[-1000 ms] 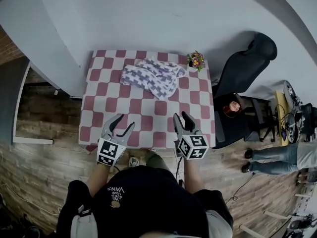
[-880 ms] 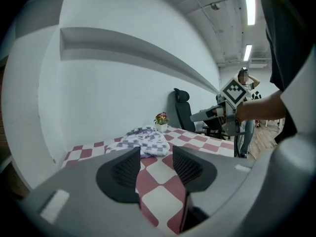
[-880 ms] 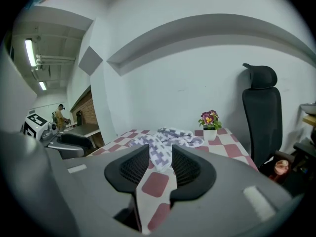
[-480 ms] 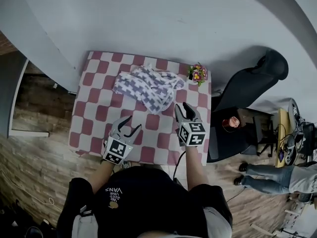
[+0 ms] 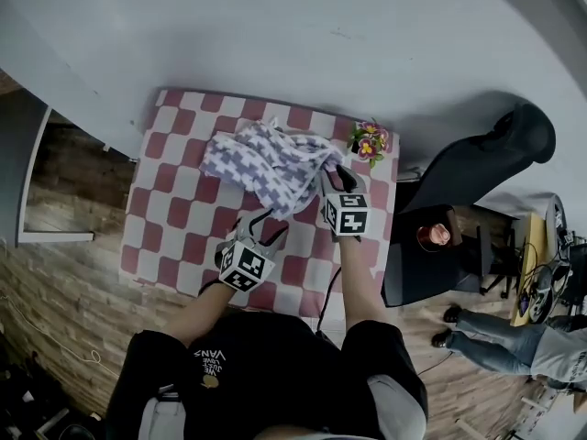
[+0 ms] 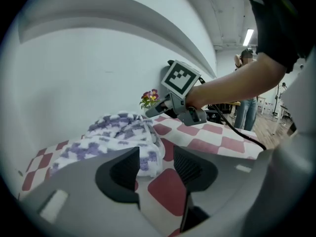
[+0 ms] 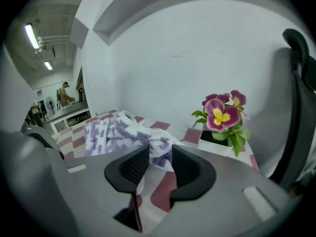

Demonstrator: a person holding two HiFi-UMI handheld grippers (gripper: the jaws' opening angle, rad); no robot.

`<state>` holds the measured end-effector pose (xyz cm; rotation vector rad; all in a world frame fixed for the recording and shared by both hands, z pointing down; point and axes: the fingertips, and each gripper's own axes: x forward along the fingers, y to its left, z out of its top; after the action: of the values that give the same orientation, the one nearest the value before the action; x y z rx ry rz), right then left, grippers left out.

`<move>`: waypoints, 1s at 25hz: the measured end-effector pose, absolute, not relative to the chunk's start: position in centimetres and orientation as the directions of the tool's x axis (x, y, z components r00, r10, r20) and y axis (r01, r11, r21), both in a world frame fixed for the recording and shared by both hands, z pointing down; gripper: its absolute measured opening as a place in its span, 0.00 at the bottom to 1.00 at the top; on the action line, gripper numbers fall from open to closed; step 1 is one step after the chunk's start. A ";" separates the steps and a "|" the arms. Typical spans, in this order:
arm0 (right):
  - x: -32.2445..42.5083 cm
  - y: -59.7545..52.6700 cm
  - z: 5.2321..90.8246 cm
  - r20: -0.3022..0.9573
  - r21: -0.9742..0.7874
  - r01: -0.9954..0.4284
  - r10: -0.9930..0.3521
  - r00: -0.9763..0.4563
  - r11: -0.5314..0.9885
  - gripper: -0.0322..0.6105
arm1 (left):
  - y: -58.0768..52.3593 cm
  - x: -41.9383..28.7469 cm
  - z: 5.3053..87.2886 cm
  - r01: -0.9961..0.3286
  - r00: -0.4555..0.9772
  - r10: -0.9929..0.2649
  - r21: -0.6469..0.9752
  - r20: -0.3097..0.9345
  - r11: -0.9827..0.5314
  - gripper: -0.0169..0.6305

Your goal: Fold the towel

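The crumpled purple-and-white checked towel (image 5: 271, 159) lies on the far half of the red-and-white chequered tabletop (image 5: 174, 236), with the left gripper (image 5: 271, 220) gaping near its front edge and the right gripper (image 5: 337, 174), jaws parted, at its right corner.

Towel (image 5: 271, 159) on table (image 5: 165, 218), far side; flowerpot (image 5: 369, 140) right of it; chair (image 5: 486, 163) right of table.

Towel (image 5: 271, 159): soft cloth, nubbly weave, matt. Worktop (image 5: 174, 218): smooth checked cover, matt. Left gripper (image 5: 269, 223) and right gripper (image 5: 335, 174): grey matt plastic shells; pads (image 7: 136, 164) black, ribbed. Floor (image 5: 64, 291): wood planks. Wall (image 5: 321, 35): smooth, matt.
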<state>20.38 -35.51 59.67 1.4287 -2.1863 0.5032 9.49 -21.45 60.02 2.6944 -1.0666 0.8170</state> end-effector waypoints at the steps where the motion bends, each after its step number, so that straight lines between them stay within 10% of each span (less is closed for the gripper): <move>1: 20.2 -36.1 60.1 0.579 -0.041 -0.917 -0.738 -0.346 0.397 0.25 | -21.8 9.8 60.6 -0.668 0.595 -0.590 -0.072 0.546 -0.740 0.32; 16: 18.6 -41.0 63.4 0.542 -0.188 -0.873 -0.694 -0.475 0.451 0.32 | -24.2 8.5 66.0 -0.756 0.492 -0.531 0.037 0.690 -0.653 0.33; 20: 18.4 -40.3 62.8 0.522 -0.220 -0.856 -0.684 -0.509 0.469 0.16 | -24.4 7.3 64.6 -0.795 0.524 -0.569 0.124 0.634 -0.594 0.07; 25: 18.9 -38.1 59.0 0.468 -0.289 -0.856 -0.717 -0.516 0.428 0.14 | -24.9 4.3 60.7 -0.831 0.554 -0.676 0.275 0.486 -0.484 0.05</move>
<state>18.92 -38.06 58.97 1.3648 -2.4103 0.7284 4.31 -24.89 60.72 2.3106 -1.2141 0.4308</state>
